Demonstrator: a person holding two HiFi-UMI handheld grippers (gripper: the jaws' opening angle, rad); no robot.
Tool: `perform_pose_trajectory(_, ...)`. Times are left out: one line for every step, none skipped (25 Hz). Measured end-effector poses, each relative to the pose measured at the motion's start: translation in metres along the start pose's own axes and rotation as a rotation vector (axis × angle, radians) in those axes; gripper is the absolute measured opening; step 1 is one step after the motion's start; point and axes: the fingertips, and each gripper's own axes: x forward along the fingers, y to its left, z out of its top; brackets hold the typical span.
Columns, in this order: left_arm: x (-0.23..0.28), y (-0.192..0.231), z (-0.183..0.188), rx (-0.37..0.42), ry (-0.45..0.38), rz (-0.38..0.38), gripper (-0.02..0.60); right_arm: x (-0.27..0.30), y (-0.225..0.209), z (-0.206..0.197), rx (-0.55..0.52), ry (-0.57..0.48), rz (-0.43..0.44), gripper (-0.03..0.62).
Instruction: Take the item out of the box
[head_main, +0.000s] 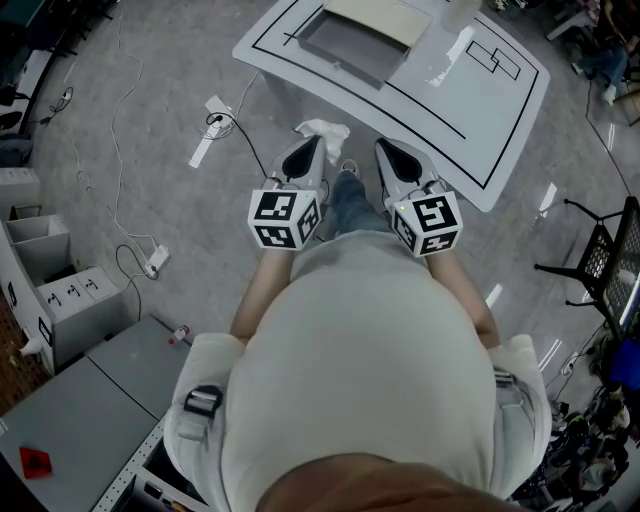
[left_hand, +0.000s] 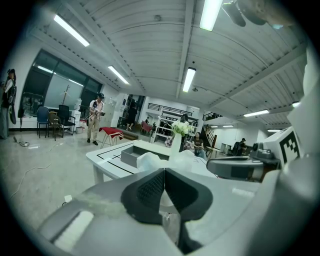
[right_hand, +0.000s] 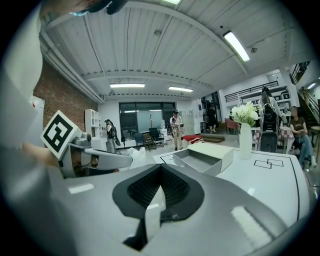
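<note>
Both tools are held close to the person's belly at the centre of the head view, well apart from the table (head_main: 470, 110) at the top of the frame. This reads as a carrying posture, not a reach. The left hand-held gripper (head_main: 310, 148) has its jaws pressed together on a white crumpled wad (head_main: 322, 129), which puffs out just past the tips; a pinch on one edge is likely enough for something that looks so light and soft. I take that wad to be the item, since the grey box (head_main: 350, 48) at the upper middle of the frame lies open on the table and its tray looks bare in the right gripper view. The right hand-held gripper (head_main: 388, 150) sits beside its partner with its jaws closed on nothing, probably idle because one grip suffices. A vase of white flowers (right_hand: 244, 135) stands on the table beside the box, clear of both tools. The removal looks essentially done; at most the wad needs setting down.
</note>
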Motion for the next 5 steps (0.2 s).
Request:
perform_pose_trajectory(0.0007, -0.0002, 0.0001, 0.000, 0.001, -0.001, 0.003, 0.0004, -0.0005, 0.0000, 0.000, 0.000, 0.000, -0.003)
perform_pose_trajectory(0.0016, -0.0004, 0.0002, 0.001, 0.001, -0.001, 0.003, 0.0009, -0.0012, 0.0000, 0.001, 0.000, 0.000, -0.003)
perform_pose_trajectory(0.0024, -0.0006, 0.0002, 0.001, 0.002, -0.002, 0.004, 0.0013, -0.0019, 0.0000, 0.001, 0.001, 0.000, -0.003)
perform_pose_trajectory(0.0033, -0.0008, 0.0003, 0.001, 0.002, -0.003, 0.005, 0.0017, -0.0026, -0.0001, 0.001, 0.001, -0.001, -0.003)
perform_pose_trajectory(0.0041, -0.0010, 0.0003, 0.001, 0.003, -0.003, 0.004, 0.0021, -0.0033, -0.0002, 0.001, 0.001, -0.001, -0.003)
